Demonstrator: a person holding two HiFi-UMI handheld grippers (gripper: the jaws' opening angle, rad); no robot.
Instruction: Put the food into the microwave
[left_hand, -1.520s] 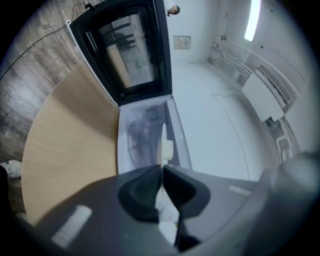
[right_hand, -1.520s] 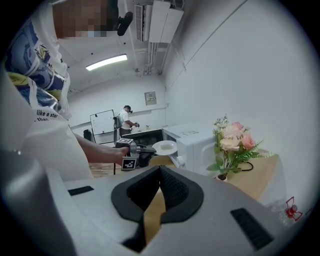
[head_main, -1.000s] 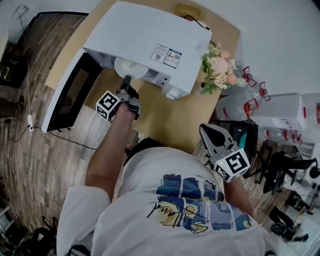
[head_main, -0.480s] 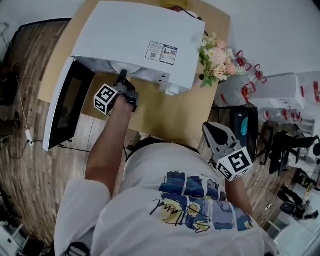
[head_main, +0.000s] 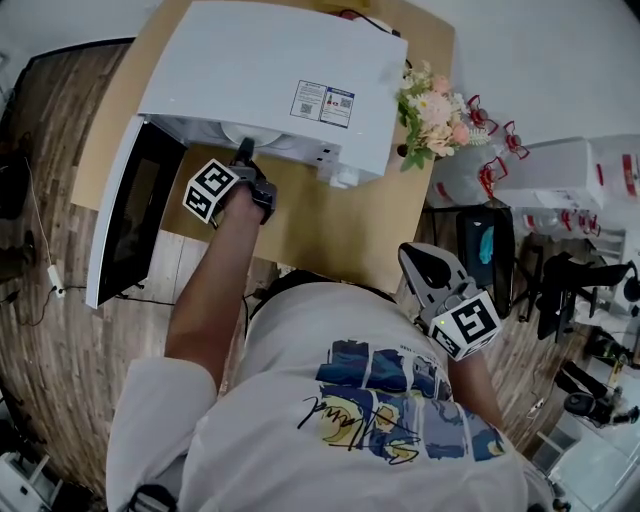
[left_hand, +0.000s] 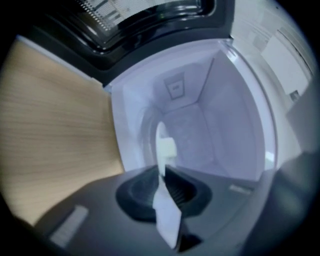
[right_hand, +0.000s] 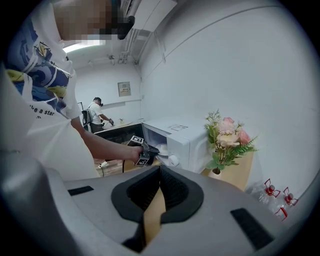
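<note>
The white microwave (head_main: 270, 70) stands on a wooden table (head_main: 330, 225) with its black-windowed door (head_main: 130, 215) swung open to the left. My left gripper (head_main: 243, 158) reaches into the opening and holds a white plate (head_main: 262, 138) by its rim. In the left gripper view the plate (left_hand: 161, 145) stands edge-on between the jaws (left_hand: 161, 172), with a pale lump of food on it, inside the white cavity (left_hand: 225, 125). The jaws are opening, and the pads still touch the rim. My right gripper (head_main: 425, 268) hangs shut and empty by my side (right_hand: 159, 170).
A vase of pink and white flowers (head_main: 435, 115) stands on the table right of the microwave. Clear plastic jugs with red caps (head_main: 500, 180) and dark equipment (head_main: 560, 290) crowd the floor at the right. Another person (right_hand: 97, 117) works at a far counter.
My left gripper has moved forward and down toward the microwave opening, and the plate now sits deeper inside the cavity. The right gripper has stayed where it was.
</note>
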